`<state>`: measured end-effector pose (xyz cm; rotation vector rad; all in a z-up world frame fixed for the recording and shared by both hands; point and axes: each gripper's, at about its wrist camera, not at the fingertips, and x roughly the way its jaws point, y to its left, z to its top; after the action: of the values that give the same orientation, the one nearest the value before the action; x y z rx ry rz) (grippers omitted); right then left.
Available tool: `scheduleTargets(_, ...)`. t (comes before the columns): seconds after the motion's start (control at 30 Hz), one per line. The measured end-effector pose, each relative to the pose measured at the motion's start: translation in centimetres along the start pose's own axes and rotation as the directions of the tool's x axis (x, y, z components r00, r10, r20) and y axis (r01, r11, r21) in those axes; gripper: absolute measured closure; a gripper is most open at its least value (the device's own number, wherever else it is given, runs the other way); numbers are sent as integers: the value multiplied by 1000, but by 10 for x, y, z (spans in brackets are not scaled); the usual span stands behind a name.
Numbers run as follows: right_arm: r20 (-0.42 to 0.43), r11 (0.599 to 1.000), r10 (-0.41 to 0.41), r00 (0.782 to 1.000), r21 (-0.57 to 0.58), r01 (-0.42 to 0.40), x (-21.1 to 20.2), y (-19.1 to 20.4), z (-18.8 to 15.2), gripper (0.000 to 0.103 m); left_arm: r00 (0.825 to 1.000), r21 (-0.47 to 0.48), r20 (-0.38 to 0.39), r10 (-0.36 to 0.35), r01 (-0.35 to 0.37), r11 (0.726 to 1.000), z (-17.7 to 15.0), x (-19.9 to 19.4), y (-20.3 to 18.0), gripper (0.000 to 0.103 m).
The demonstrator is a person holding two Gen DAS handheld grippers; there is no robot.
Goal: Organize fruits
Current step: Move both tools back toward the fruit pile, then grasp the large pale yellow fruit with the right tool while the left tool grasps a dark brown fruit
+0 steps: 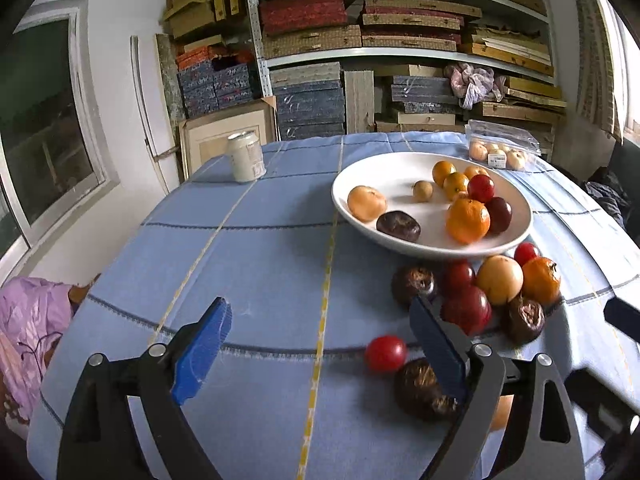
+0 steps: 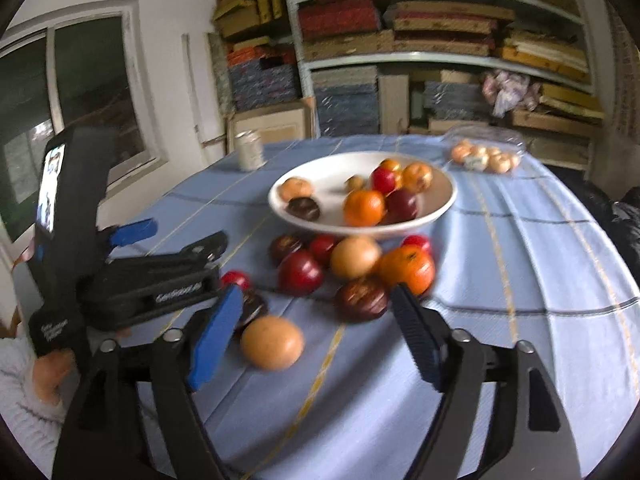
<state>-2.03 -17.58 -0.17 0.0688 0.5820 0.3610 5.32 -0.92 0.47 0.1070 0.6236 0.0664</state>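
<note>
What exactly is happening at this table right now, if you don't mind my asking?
A person holds two grippers over loose fruit on a blue tablecloth. The white bowl already holds several fruits. Both the left gripper and the right gripper are open and empty; a tan fruit lies nearest the right one.

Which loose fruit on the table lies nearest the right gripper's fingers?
The tan round fruit, lying alone just ahead of the open right gripper, beside its left finger. The other loose fruits cluster farther back, near the white bowl.

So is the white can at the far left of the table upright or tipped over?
Upright. The can stands on its base on the blue tablecloth, rim on top, apart from the bowl.
</note>
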Motion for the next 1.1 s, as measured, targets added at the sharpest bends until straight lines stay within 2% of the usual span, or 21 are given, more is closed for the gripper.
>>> scheduleTargets(0.3, -82, 999, 41, 996, -9, -42, 10, 9, -3, 23, 1000, -36, -8, 0, 0, 999, -6, -6, 11, 8)
scheduleTargets(0.43, -107, 998, 53, 993, -34, -57, 14, 13, -4, 17, 1000, -19, -10, 3, -3, 1000, -7, -7, 8, 8)
scheduleTargets(0.6, -134, 997, 67, 989, -31, -72, 19, 13, -3, 16, 1000, -12, -5, 11, -11, 1000, -7, -9, 8, 8)
scheduleTargets(0.9, -182, 991, 94, 979, -72, -109, 27, 22, -3, 17, 998, -60, -57, -2, -2, 998, -6, 0, 19, 8)
scheduleTargets(1.0, -218, 990, 94, 971, -86, -115, 35, 25, -5, 20, 998, -45, -67, -1, -2, 999, -7, 2, 16, 8)
scheduleTargets(1.1, -263, 990, 90, 961, -83, -115, 46, 25, -6, 31, 997, -27, -74, 6, -8, 1000, -8, 3, 13, 8)
